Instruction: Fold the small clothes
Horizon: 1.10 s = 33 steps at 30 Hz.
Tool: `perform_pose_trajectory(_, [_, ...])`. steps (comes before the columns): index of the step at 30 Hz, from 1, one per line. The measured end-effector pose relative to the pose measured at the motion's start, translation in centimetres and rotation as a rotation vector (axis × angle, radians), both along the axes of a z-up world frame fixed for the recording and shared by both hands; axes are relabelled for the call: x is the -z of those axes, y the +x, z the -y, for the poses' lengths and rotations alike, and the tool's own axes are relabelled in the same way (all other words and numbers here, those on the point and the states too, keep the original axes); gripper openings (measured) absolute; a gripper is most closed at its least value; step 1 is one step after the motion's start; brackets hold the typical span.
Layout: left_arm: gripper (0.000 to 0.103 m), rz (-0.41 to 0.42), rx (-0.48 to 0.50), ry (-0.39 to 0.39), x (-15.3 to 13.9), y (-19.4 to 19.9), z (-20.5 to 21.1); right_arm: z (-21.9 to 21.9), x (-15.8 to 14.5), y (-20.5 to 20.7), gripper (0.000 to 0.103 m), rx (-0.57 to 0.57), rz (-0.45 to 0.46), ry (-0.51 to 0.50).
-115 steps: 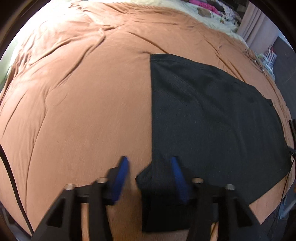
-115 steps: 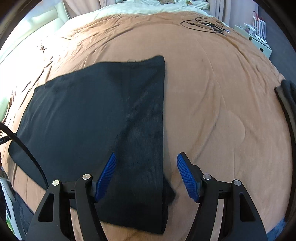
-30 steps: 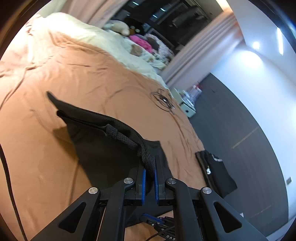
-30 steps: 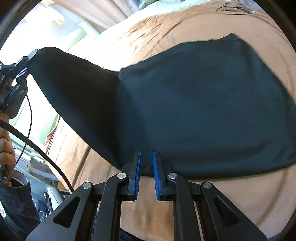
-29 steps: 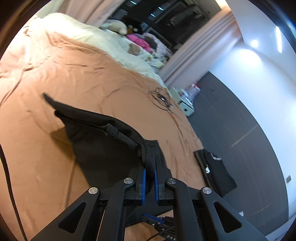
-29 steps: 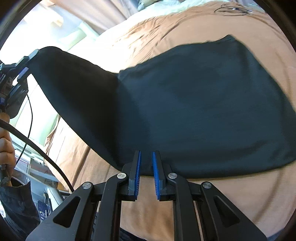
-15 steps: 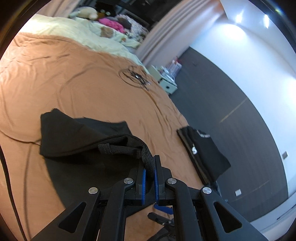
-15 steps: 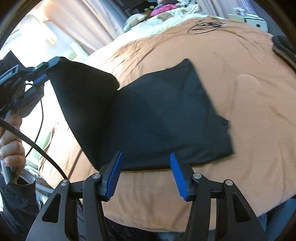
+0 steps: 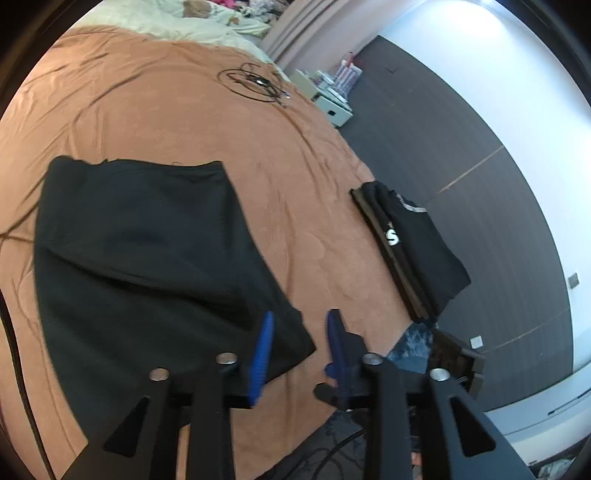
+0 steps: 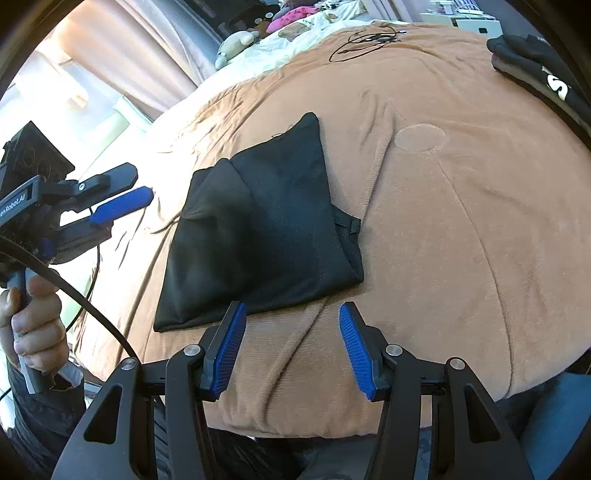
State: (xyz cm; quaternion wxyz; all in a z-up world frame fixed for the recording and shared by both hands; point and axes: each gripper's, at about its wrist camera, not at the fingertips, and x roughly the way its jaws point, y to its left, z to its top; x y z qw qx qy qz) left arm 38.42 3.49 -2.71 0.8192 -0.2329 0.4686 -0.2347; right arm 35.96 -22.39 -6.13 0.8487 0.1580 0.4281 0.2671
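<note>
A black garment (image 9: 140, 251) lies folded over on the brown bed cover (image 9: 295, 192); it also shows in the right wrist view (image 10: 266, 229). My left gripper (image 9: 300, 345) is open, just above the garment's near right corner, holding nothing. It shows from the side in the right wrist view (image 10: 122, 206), raised left of the garment. My right gripper (image 10: 291, 343) is open and empty, just in front of the garment's near edge.
A folded stack of dark clothes (image 9: 413, 251) lies at the bed's right edge, also in the right wrist view (image 10: 543, 74). A coiled black cable (image 9: 255, 83) lies farther back. Pale bedding and toys (image 10: 280, 33) sit at the head end. The floor (image 9: 461, 166) is dark.
Both grippers carried the garment's edge over and folded it. The right let go half a second ago, the left has opened since. The garment now lies flat in a smaller shape.
</note>
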Motion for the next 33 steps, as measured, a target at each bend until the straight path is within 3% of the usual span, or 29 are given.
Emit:
perform_pose_trajectory(1, [0.046,0.002,-0.006,-0.002,0.0,-0.2,-0.2,-0.1,-0.1,0.1,0.051,-0.006,0.002,-0.003])
perform_pose_trajectory(6, [0.047,-0.009,-0.071,0.038,1.0,-1.1,-2.6,-1.3,-0.7,0.6,0.051,-0.043,0.034,-0.046])
perform_pose_trajectory(12, [0.047,-0.077,-0.168,0.108,3.8,-2.6,-6.1,-4.5,-1.9,2.4,0.051,-0.13,0.088,-0.179])
perform_pose_trajectory(16, [0.047,-0.115,-0.222,0.132,5.4,-3.9,-8.0,-6.6,-1.6,3.9,0.051,-0.171,0.083,-0.283])
perform_pose_trajectory(28, [0.047,-0.222,-0.322,0.226,9.9,-6.0,-10.4,-10.9,-0.3,8.2,0.051,-0.321,0.082,-0.403])
perform_pose_trajectory(29, [0.047,-0.233,-0.325,0.225,10.3,-6.0,-10.4,-11.0,-0.3,8.4,0.048,-0.327,0.082,-0.405])
perform_pose_trajectory(30, [0.047,-0.232,-0.329,0.223,10.4,-6.1,-10.5,-11.0,-0.4,8.6,0.036,-0.333,0.088,-0.406])
perform_pose_trajectory(33, [0.047,-0.229,-0.335,0.223,10.2,-6.1,-10.5,-10.7,-0.8,9.0,0.017,-0.339,0.086,-0.398])
